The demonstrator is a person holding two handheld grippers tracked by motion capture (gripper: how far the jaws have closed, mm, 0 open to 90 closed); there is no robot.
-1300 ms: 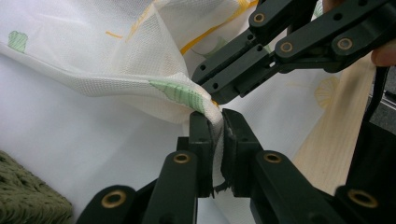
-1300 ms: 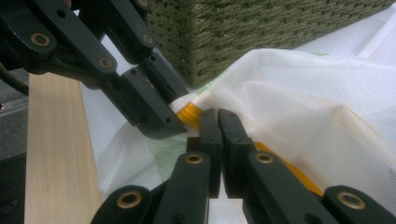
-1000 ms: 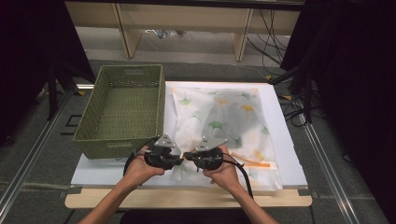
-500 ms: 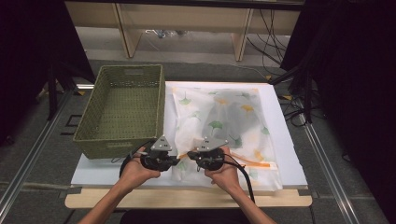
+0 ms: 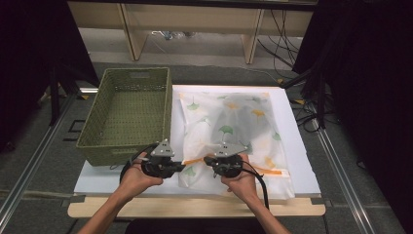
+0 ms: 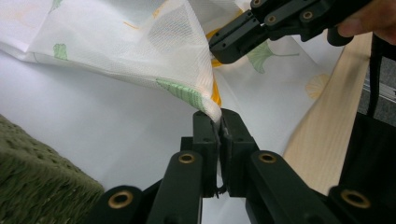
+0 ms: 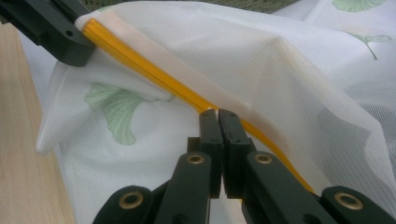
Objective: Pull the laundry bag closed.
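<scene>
Both sets of fingers are pinched tight on the mesh bag (image 5: 234,131), and I'm watching it from above. On my left gripper (image 6: 218,122), the pads are closed together on the bag's near corner, with a thin fold of white netting squeezed between them. On my right gripper (image 7: 218,113), the black tips meet on the orange zipper strip (image 7: 154,77) that runs along the bag's edge, clamped flat with no gap showing. From the high view the left gripper (image 5: 179,167) and right gripper (image 5: 208,161) sit close together, tips facing each other, with a short stretch of the orange strip (image 5: 195,160) lifted between them. The bag itself is white, see-through, printed with green and yellow leaves, and it lies spread over the white board (image 5: 297,146), its near-left corner raised off the surface by my two grips. Just left of it, touching the board's edge, sits the green woven basket (image 5: 92,136). A pale wooden tabletop (image 5: 195,208) runs under the board along the near side.
</scene>
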